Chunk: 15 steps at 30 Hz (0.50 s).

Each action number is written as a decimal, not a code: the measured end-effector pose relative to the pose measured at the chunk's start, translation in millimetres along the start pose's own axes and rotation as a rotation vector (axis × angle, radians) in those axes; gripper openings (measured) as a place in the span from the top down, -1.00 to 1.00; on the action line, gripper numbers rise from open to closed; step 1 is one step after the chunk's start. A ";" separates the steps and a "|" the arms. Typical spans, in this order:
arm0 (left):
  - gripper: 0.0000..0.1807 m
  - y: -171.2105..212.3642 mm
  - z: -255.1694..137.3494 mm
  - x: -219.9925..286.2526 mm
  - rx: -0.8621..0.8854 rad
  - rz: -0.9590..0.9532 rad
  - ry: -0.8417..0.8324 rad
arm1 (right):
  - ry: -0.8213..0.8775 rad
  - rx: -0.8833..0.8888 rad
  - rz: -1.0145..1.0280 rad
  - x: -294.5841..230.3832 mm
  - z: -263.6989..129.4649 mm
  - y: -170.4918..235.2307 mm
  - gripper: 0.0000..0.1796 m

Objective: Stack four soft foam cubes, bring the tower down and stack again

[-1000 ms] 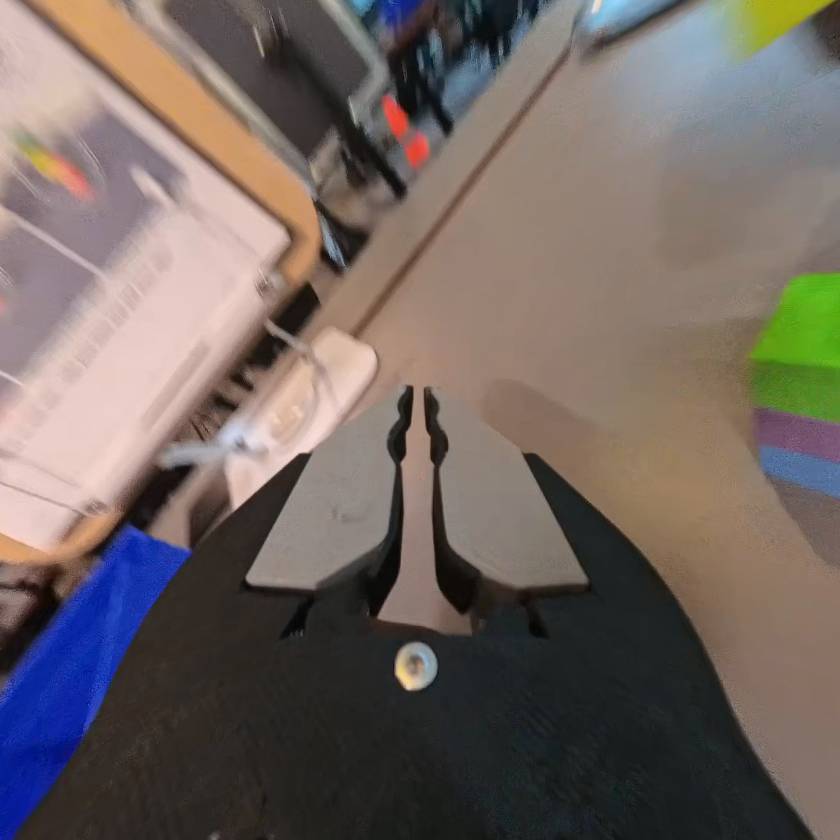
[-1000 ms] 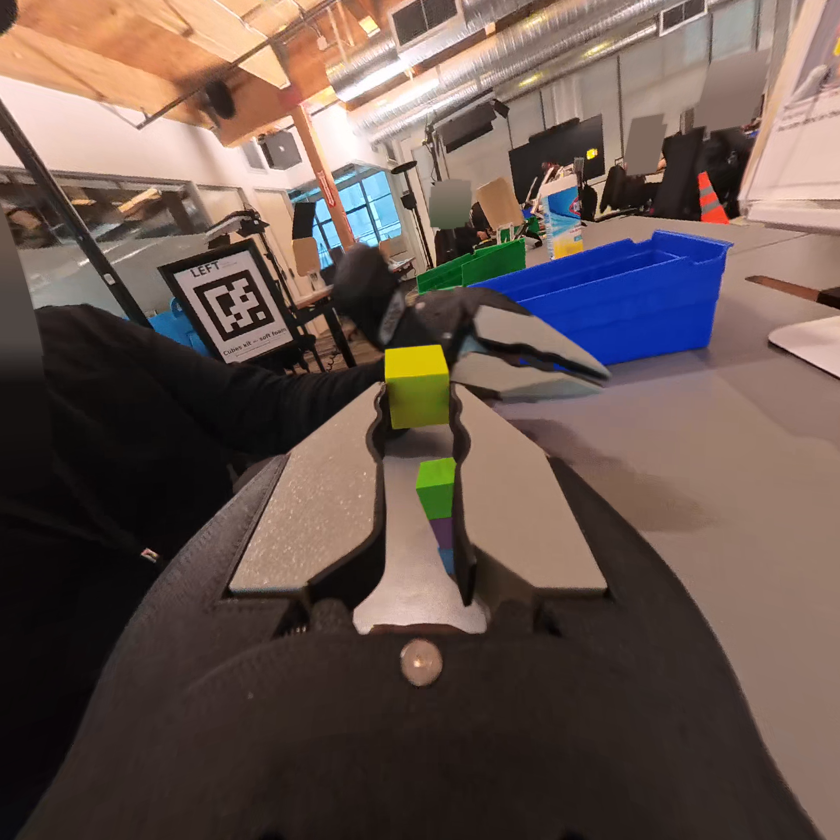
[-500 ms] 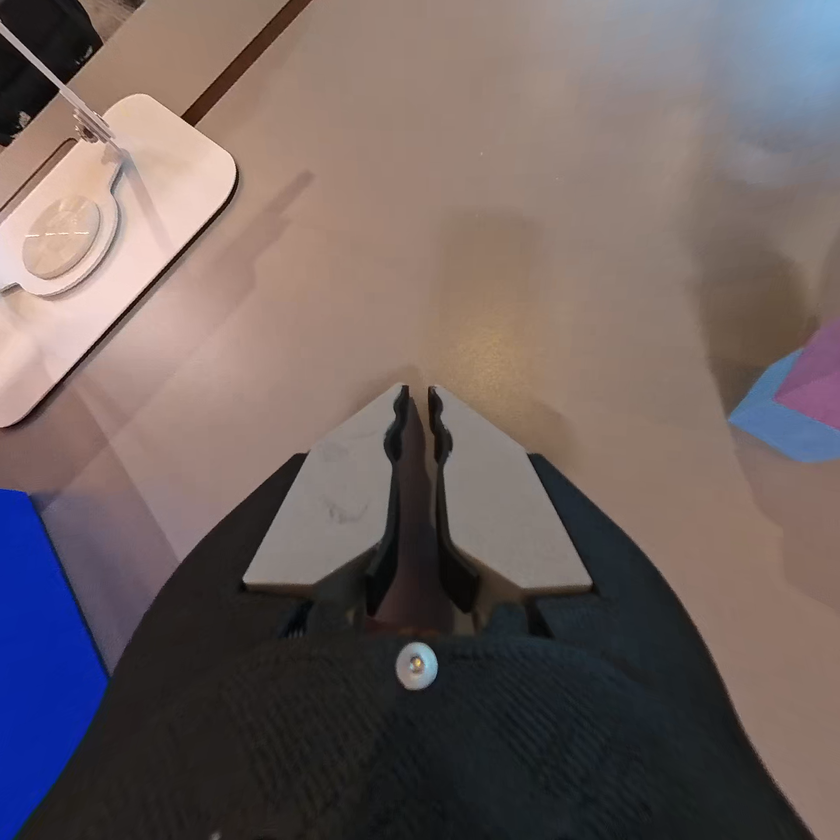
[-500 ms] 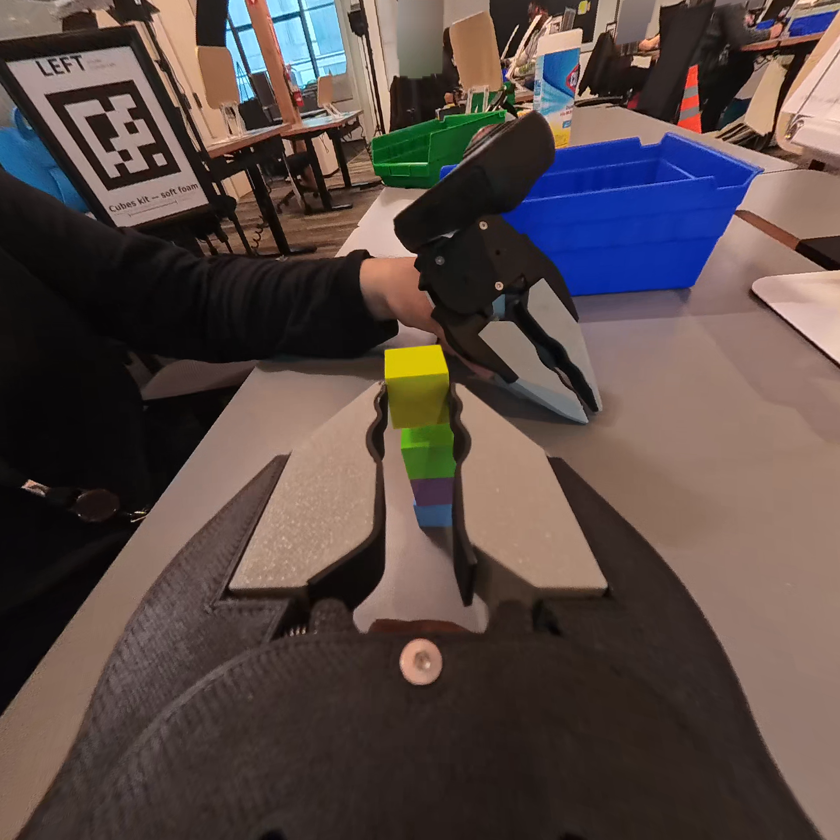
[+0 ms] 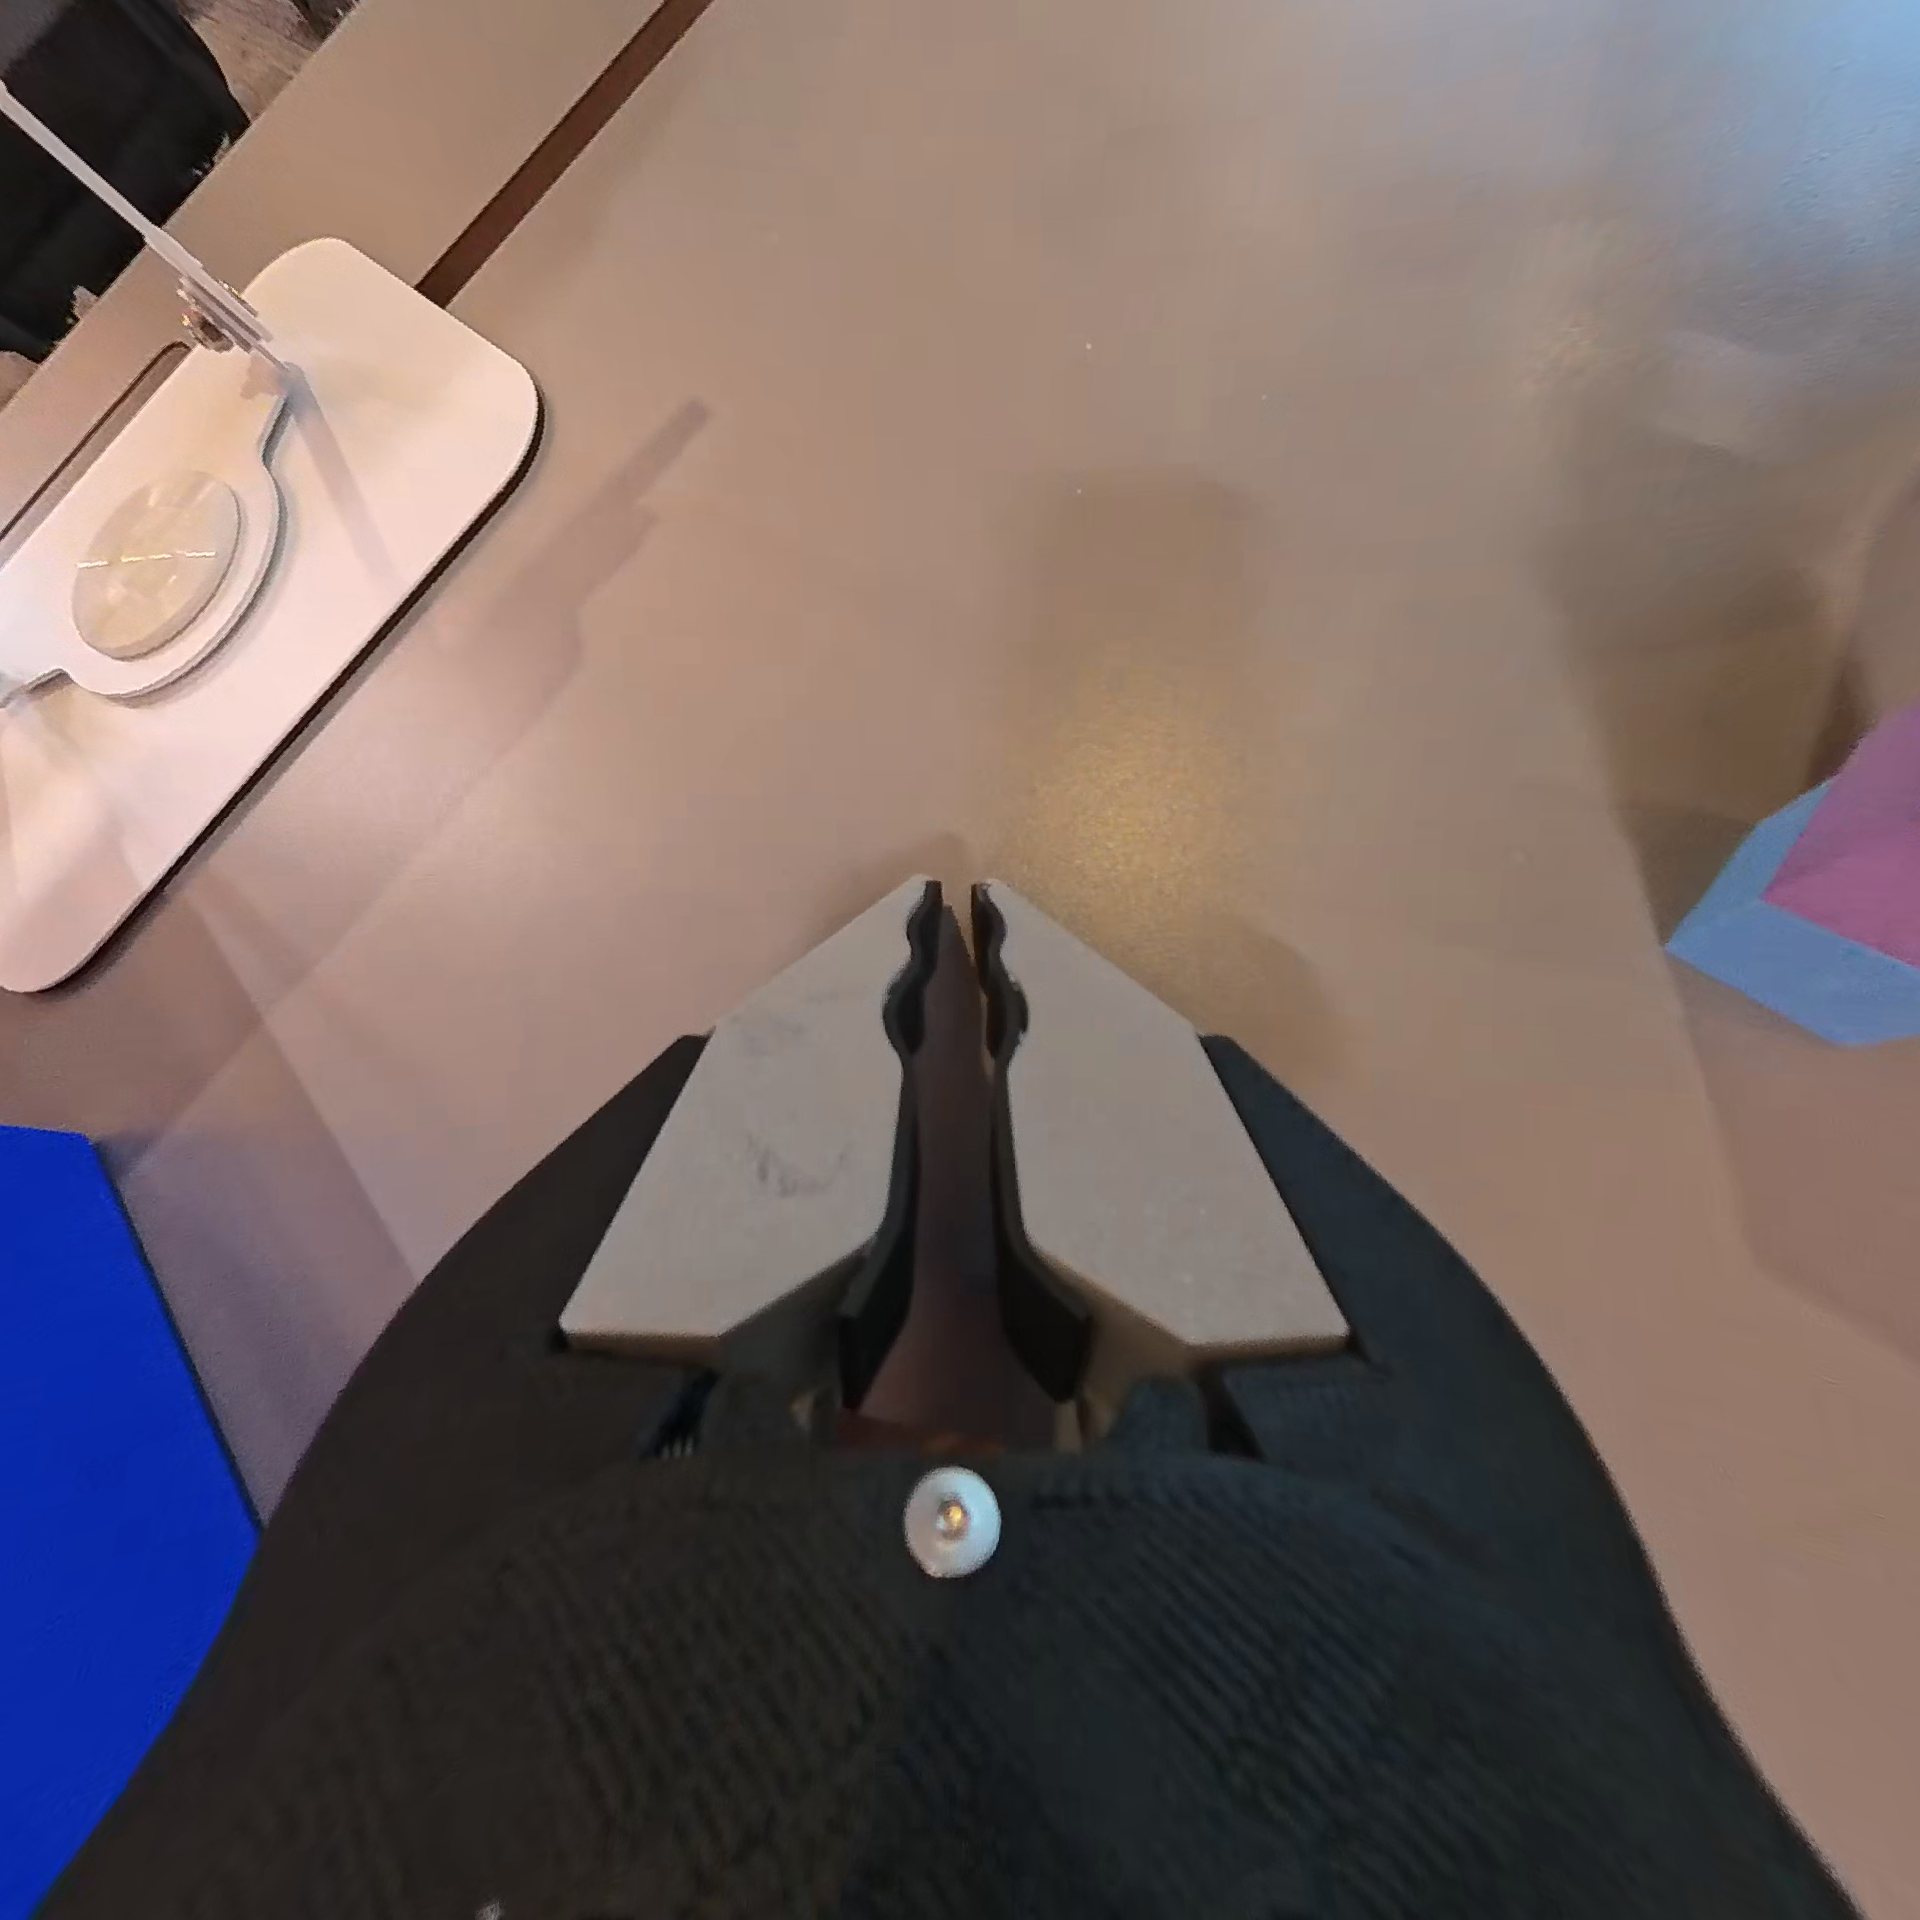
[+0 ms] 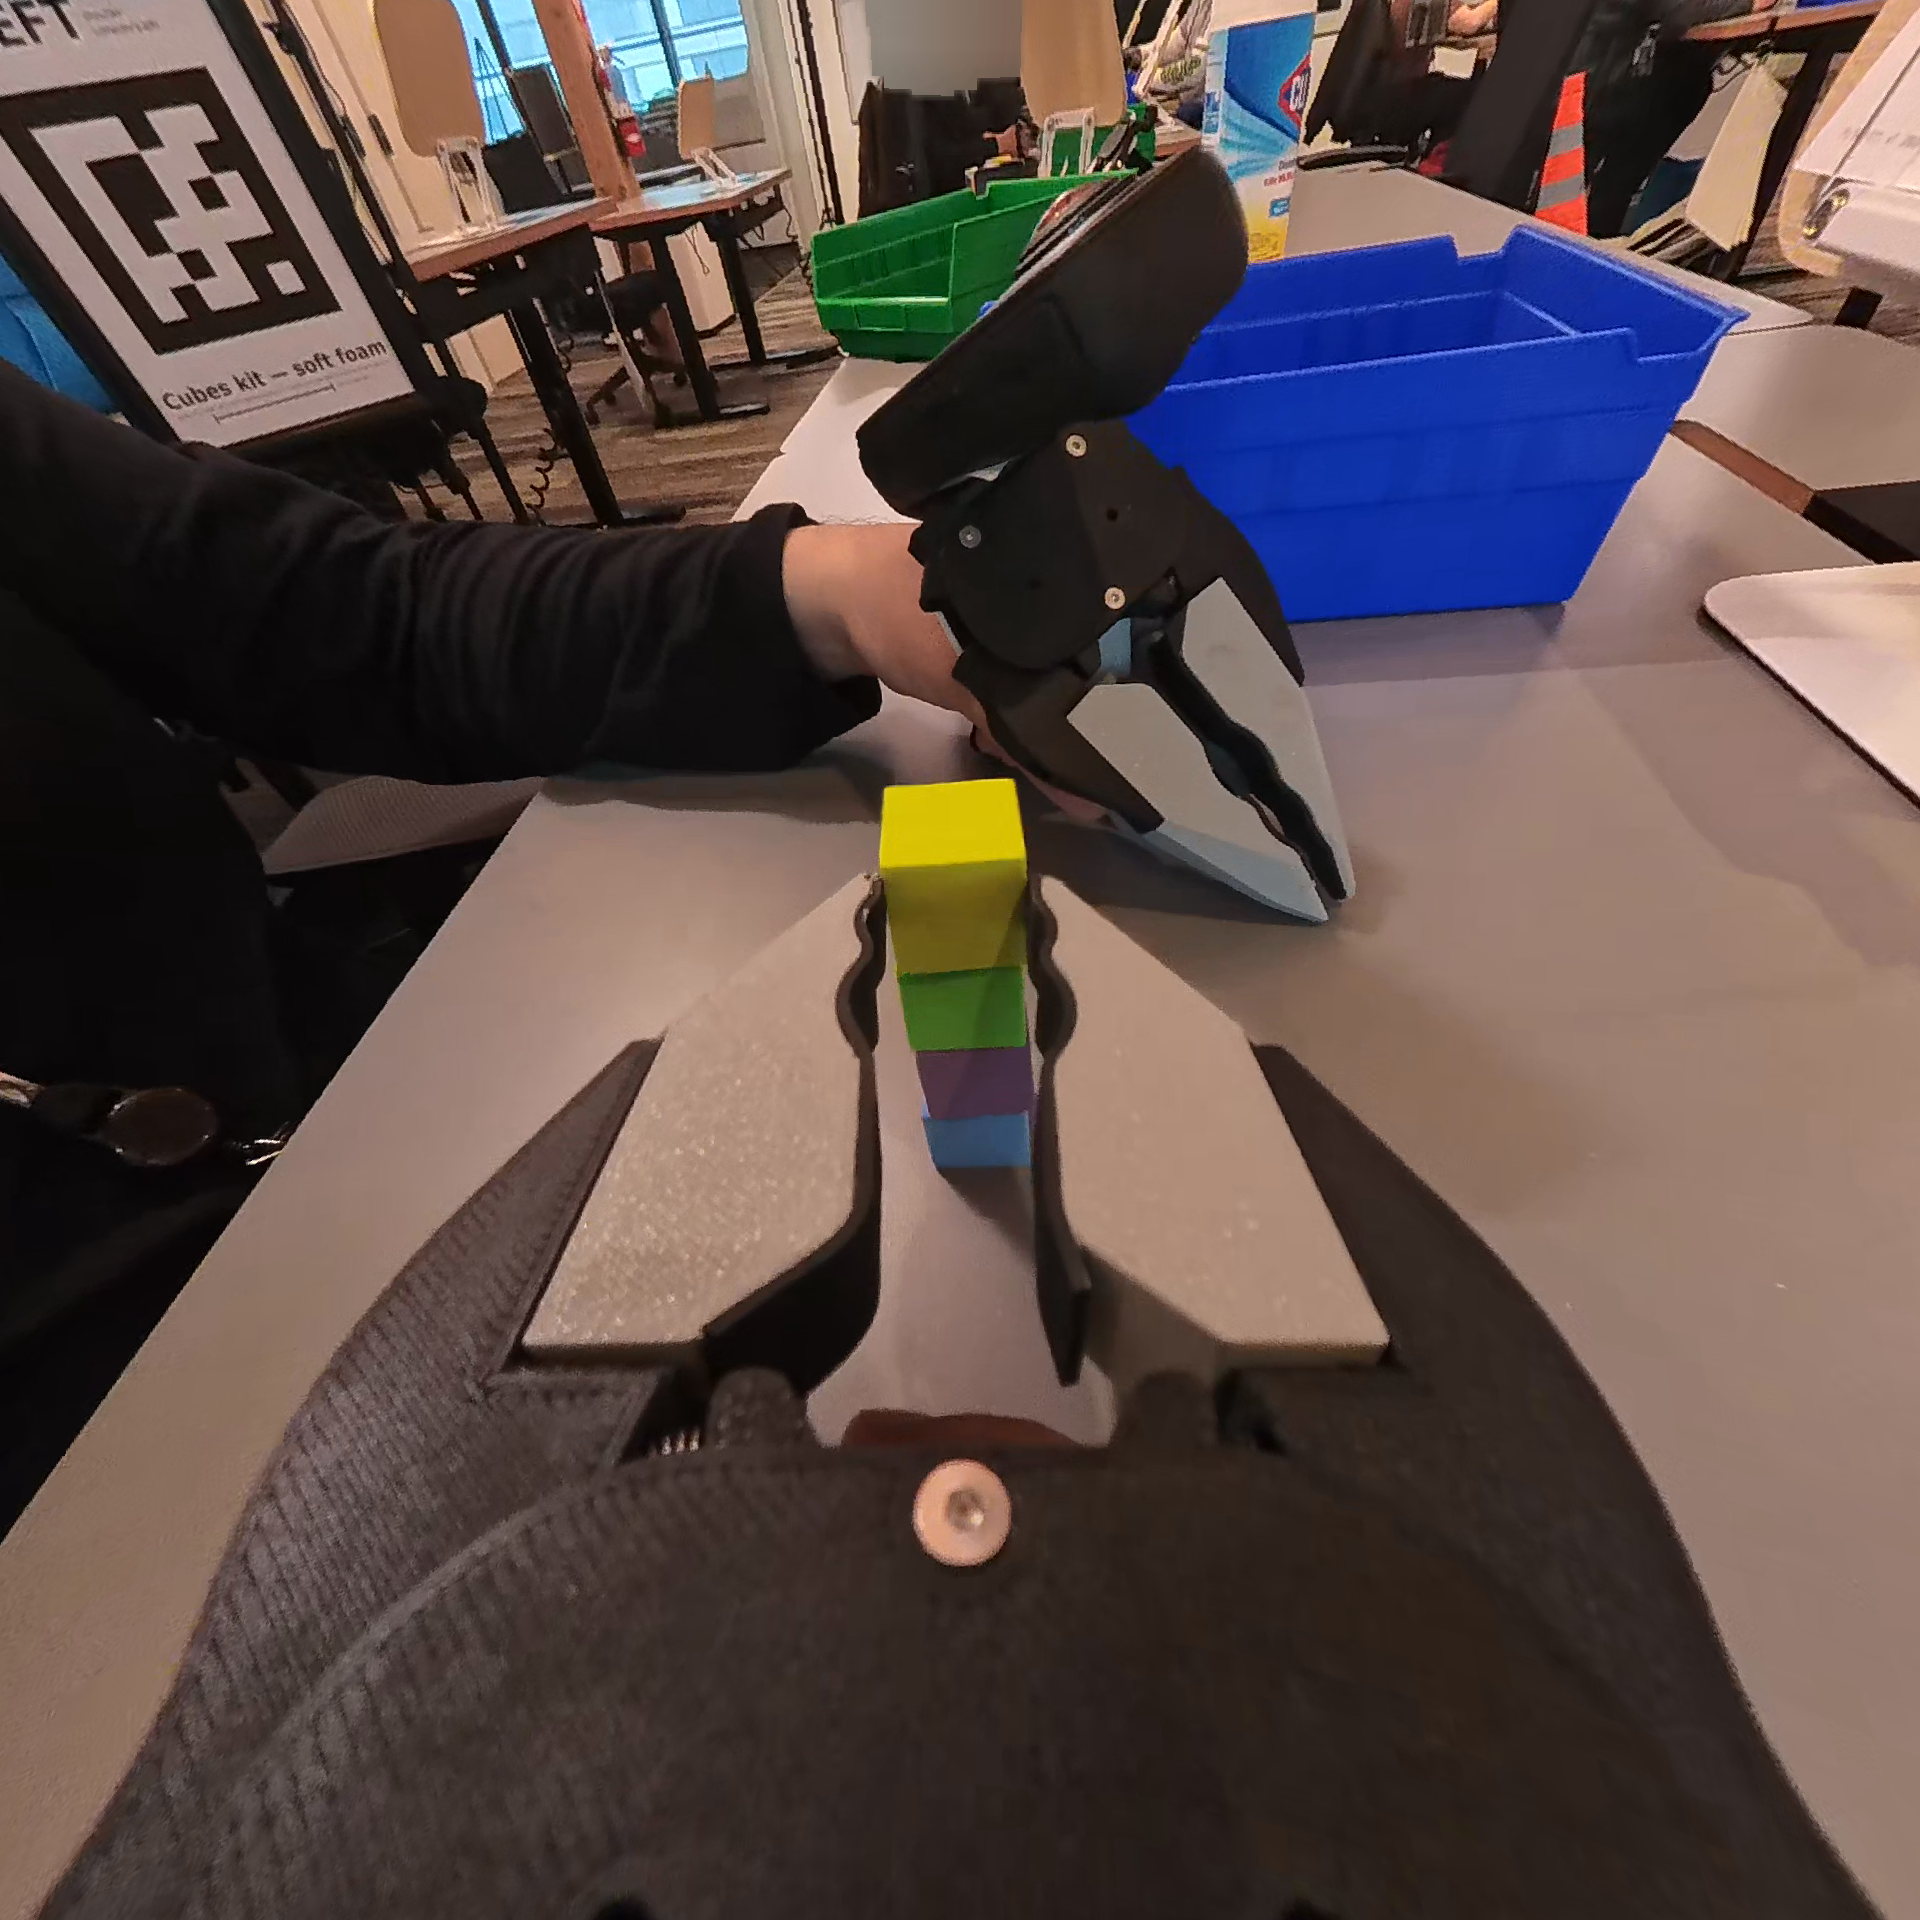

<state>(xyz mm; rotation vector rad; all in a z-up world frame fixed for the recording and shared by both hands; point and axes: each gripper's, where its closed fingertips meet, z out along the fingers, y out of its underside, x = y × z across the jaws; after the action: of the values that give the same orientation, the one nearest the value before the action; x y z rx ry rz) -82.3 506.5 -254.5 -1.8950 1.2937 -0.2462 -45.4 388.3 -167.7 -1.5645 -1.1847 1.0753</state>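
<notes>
Tower [image 6: 966,997] mid-table, right hand-held gripper [image 6: 954,914] clasping yellow cube [image 6: 951,868]

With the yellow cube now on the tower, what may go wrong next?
1. The right gripper is shut on the yellow cube; opening unevenly may drag it off the green cube.
2. The tower looks slightly staggered, so a pull-back could tip it.
3. The left gripper rests close beside it.

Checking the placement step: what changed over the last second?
The right gripper brought the yellow cube down onto the green cube; it now tops the tower, jaws still around it. The left gripper tipped nose-down beside the tower, tips at the table, still shut. The lower cubes stayed put.
</notes>
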 end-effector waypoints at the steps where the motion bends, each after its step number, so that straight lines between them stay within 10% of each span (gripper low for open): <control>1: 0.96 0.1 0.0 -0.1 0.000 0.000 0.000 | 0.003 -0.004 -0.002 0.4 -0.1 1.0 0.73; 15: 0.98 0.2 -0.2 0.9 -0.001 0.019 -0.008 | -0.006 -0.148 0.012 -1.1 11.5 31.8 0.53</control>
<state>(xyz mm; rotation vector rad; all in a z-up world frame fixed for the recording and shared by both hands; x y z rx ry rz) -82.1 505.6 -254.7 -1.8817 1.3054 -0.2281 -49.6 383.5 -200.9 -1.6837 -1.2856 1.0201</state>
